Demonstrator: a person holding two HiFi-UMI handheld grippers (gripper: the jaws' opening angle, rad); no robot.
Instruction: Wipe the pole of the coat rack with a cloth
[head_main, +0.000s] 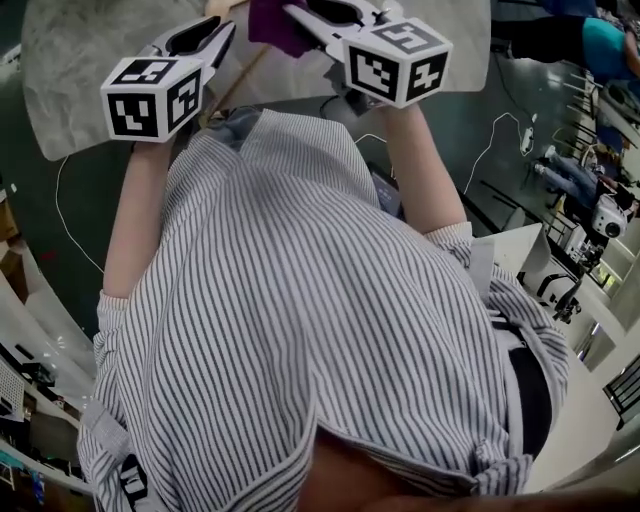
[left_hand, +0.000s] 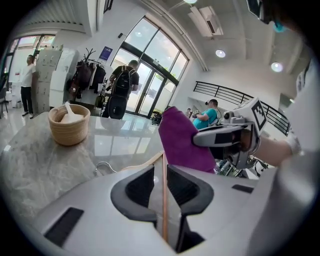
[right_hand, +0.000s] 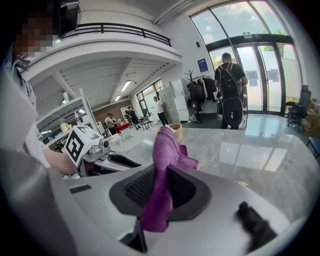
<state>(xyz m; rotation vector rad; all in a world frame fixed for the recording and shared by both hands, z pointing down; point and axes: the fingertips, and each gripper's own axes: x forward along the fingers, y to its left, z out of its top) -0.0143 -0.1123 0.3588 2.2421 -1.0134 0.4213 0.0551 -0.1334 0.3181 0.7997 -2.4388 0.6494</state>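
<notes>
Above a broad grey marbled table (head_main: 62, 70), a person in a striped shirt raises two grey plastic grippers side by side, each with one marker cube. The left gripper (left_hand: 160, 175) has its jaws drawn in narrow about a thin pale wooden pole (left_hand: 164, 200); I judge that a light hold, as the pole lies against one pad. The right gripper (right_hand: 162, 172) is clamped on a soft purple cloth (right_hand: 167, 150), which stands up between its pads and hangs out beneath them. The pole's long axis runs straight along the left gripper's line, from the throat of its jaws out past the tips. At its far end it meets a curved wooden hanger arm (left_hand: 142, 164) that bears a small wire hook (left_hand: 101, 167). From the cloth-bearing claw the pole lies just to its left, and the cloth's lower edge sits close by the pole's far end; whether they touch I cannot tell. The wiping move would likely be a short sideways reach, then strokes along that axis. Farther off on the table stands a round tan woven basket (left_hand: 69, 125). In count: one table, two grippers, one basket, one cloth, one pole, one hook
</notes>
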